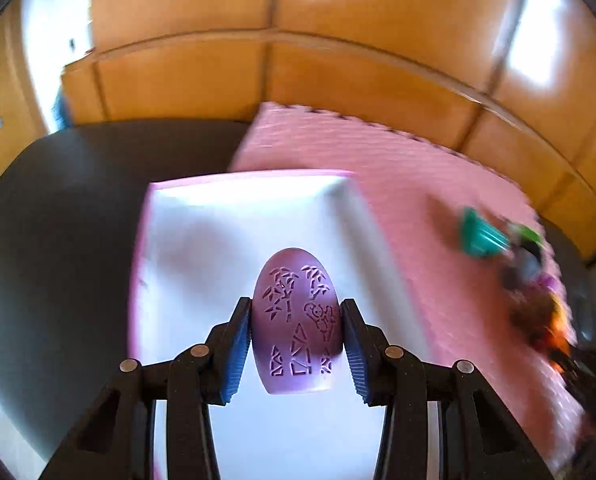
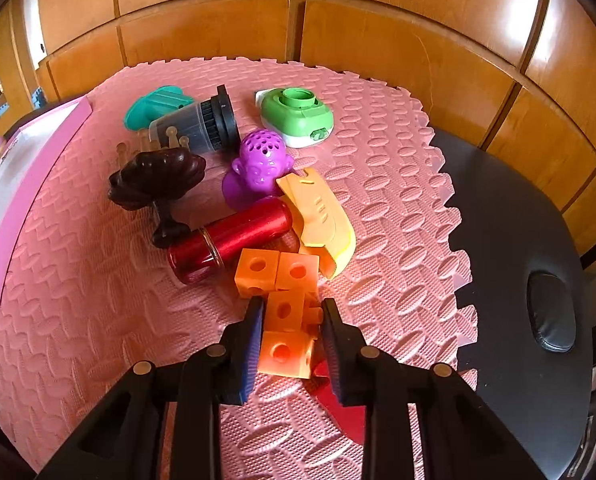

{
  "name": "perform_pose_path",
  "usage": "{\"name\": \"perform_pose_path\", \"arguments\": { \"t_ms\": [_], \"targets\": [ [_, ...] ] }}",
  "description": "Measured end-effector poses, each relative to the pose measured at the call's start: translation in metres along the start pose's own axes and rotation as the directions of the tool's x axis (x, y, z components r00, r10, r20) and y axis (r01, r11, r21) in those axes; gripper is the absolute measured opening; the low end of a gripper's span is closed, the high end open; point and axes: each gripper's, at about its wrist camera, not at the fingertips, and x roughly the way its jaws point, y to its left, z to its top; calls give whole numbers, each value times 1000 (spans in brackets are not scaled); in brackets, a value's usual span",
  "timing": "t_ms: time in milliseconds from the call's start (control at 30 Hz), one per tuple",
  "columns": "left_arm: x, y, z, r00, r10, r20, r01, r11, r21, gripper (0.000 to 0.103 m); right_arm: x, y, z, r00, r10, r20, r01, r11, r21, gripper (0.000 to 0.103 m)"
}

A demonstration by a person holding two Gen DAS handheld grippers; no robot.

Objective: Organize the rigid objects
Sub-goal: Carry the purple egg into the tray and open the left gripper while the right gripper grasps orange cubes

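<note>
The left gripper (image 1: 296,326) is clamped on a purple egg-shaped piece (image 1: 296,320) carved with bamboo and a small bear; its blue ribbed pads (image 1: 237,344) press both flanks, holding it upright above a shallow white tray (image 1: 201,248) with a pink rim. The tray lies by the left edge of a pink foam mat (image 1: 398,184), which covers part of a dark table (image 1: 57,208). The right gripper (image 2: 292,322) is closed onto a chain of orange linking cubes (image 2: 285,312) lying on the mat near its front edge, with a cube pinched between the pads. Just beyond the cubes lie a red metal cylinder (image 2: 233,238) and a yellow-orange curved scoop (image 2: 322,220), touching each other. Further back sit a purple perforated monkey figure (image 2: 257,164), a dark brown carved wooden piece on a stem (image 2: 157,176), a grey cylinder with a black ribbed cap (image 2: 201,122), a teal plastic piece (image 2: 157,104) and, towards the mat's far edge, a green and white device (image 2: 298,114). Wooden panelling (image 2: 378,40) stands behind the table.
</note>
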Motion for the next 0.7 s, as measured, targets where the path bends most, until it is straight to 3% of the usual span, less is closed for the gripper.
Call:
{"name": "perform_pose_path", "arguments": {
  "t_ms": [200,400,567,700],
  "targets": [
    [34,26,26,997,81,-17,-81,996,-41,44,0,0,-1,1000,4,3,-4,1000,4,27],
    [51,28,37,992,129,-15,-130,991,-37,44,0,0,-1,1000,3,6,-3,1000,0,27],
    [33,28,31,989,147,25,-146,989,-37,46,0,1,0,1000,-3,9,3,1000,-6,27],
    [-10,22,14,984,147,104,-144,989,-35,47,-1,3,-1,1000,-16,14,17,1000,-23,27]
  ]
}}
